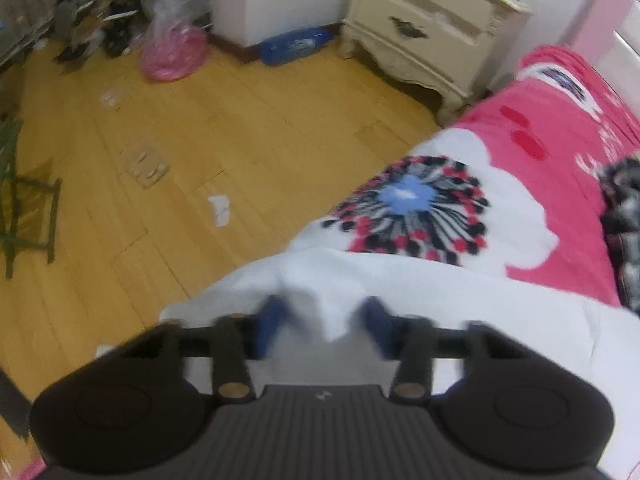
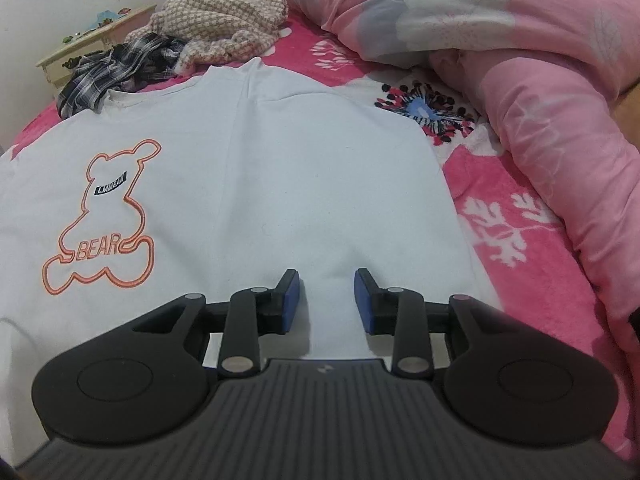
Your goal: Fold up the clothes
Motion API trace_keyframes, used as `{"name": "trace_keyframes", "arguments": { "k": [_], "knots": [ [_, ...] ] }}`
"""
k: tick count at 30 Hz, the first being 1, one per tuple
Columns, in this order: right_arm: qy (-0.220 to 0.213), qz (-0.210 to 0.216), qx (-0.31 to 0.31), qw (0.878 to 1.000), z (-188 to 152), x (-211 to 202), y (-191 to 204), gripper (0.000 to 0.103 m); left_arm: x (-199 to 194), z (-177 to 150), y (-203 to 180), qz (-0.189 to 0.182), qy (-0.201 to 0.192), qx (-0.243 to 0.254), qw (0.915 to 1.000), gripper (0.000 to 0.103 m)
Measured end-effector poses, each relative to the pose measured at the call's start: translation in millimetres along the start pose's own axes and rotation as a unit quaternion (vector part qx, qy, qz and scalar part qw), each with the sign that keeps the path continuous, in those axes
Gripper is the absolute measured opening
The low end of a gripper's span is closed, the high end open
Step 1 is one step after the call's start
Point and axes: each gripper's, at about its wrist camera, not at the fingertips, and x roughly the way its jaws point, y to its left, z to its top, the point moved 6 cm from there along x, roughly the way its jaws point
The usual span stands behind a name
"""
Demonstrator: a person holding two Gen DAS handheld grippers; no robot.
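A white T-shirt [image 2: 248,168] with an orange bear outline lies front up on the pink bedspread [image 2: 516,216], its neckline toward the far end of the bed. One side looks already turned in: a long crease runs down the middle, and the plain panel to the right of it seems to lie on top of the printed front. I take that as the first fold done, or nearly so, though I can't be sure how flat it sits.

The right gripper [image 2: 327,300] sits low over the near hem of the shirt, fingers apart with cloth showing between them, holding nothing. The left gripper [image 1: 320,326] is at the bed's edge by the wooden floor [image 1: 168,160], fingers also spread. A peak of white fabric rises between them, but that view is blurred and I can't tell whether the pads touch it; it does not look pinched.

So the job is early. The other side, with the bear, probably needs turning in, then the shirt halved lengthwise. A plaid shirt [image 2: 116,68] and a checked knit [image 2: 224,24] lie heaped beyond the collar, unfolded, and a pink quilt [image 2: 520,60] is bunched along the right.
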Motion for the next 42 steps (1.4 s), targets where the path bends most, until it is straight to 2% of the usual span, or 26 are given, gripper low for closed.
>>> {"name": "trace_keyframes", "arguments": {
  "k": [2, 6, 8, 11, 13, 16, 18, 20, 22, 23, 24, 26, 28, 30, 31, 32, 34, 37, 38, 40, 42],
  "knots": [
    [0.001, 0.0, 0.001, 1.0, 0, 0, 0, 0.031, 2, 1, -7, 0.015, -0.007, 0.017, 0.9997, 0.006],
    [0.002, 0.003, 0.008, 1.0, 0, -1, -1, 0.031, -2, 5, -18, 0.039, -0.033, 0.039, 0.9979, 0.002],
    [0.003, 0.005, 0.014, 1.0, -1, -1, -1, 0.032, -15, 7, -24, 0.035, -0.051, 0.044, 0.9971, 0.002],
    [0.002, 0.01, 0.023, 1.0, -1, -3, -2, 0.032, -48, 10, -43, 0.016, -0.077, 0.064, 0.9948, 0.002],
    [0.002, 0.017, 0.031, 0.999, -1, -5, -3, 0.032, -77, 10, -67, -0.013, -0.1, 0.087, 0.9911, 0.002],
    [-0.002, 0.028, 0.047, 0.998, 0, -9, -6, 0.032, -126, 0, -114, -0.068, -0.132, 0.132, 0.98, 0.002],
    [-0.007, 0.036, 0.058, 0.998, 2, -13, -8, 0.032, -159, -21, -158, -0.103, -0.14, 0.186, 0.9673, 0.002],
    [-0.013, 0.042, 0.068, 0.997, 4, -18, -11, 0.032, -183, -62, -209, -0.138, -0.126, 0.263, 0.9464, 0.002],
    [-0.02, 0.047, 0.076, 0.996, 6, -23, -14, 0.032, -186, -117, -248, -0.177, -0.057, 0.334, 0.9239, 0.005],
    [-0.023, 0.049, 0.079, 0.995, 6, -24, -16, 0.032, -187, -145, -266, -0.196, -0.021, 0.368, 0.9086, 0.011],
    [-0.024, 0.051, 0.082, 0.995, 6, -26, -17, 0.032, -184, -172, -274, -0.203, 0.009, 0.391, 0.8977, 0.013],
    [-0.024, 0.053, 0.087, 0.995, 5, -27, -20, 0.032, -177, -224, -286, -0.215, 0.067, 0.431, 0.874, 0.027],
    [-0.024, 0.059, 0.09, 0.994, 5, -29, -20, 0.032, -174, -254, -286, -0.217, 0.109, 0.452, 0.858, 0.027],
    [-0.027, 0.066, 0.086, 0.994, 6, -31, -17, 0.032, -183, -256, -281, -0.229, 0.111, 0.459, 0.8513, 0.029],
    [-0.03, 0.07, 0.082, 0.994, 7, -32, -14, 0.032, -190, -247, -277, -0.236, 0.095, 0.458, 0.8521, 0.036],
    [-0.031, 0.073, 0.077, 0.994, 8, -33, -11, 0.032, -196, -231, -271, -0.236, 0.065, 0.446, 0.8607, 0.046],
    [-0.033, 0.087, 0.072, 0.993, 10, -34, -3, 0.032, -204, -198, -255, -0.229, 0.003, 0.416, 0.8803, 0.055],
    [-0.027, 0.143, 0.102, 0.984, 23, -33, 18, 0.032, -184, -152, -238, -0.204, -0.049, 0.355, 0.9111, 0.056],
    [-0.023, 0.173, 0.117, 0.978, 30, -32, 31, 0.033, -168, -137, -234, -0.198, -0.046, 0.321, 0.9251, 0.056],
    [-0.012, 0.248, 0.145, 0.958, 47, -28, 64, 0.033, -128, -115, -228, -0.192, -0.006, 0.252, 0.9485, 0.055],
    [0.007, 0.316, 0.151, 0.937, 66, -16, 107, 0.033, -99, -103, -226, -0.195, 0.023, 0.202, 0.9596, 0.055]
  ]
}}
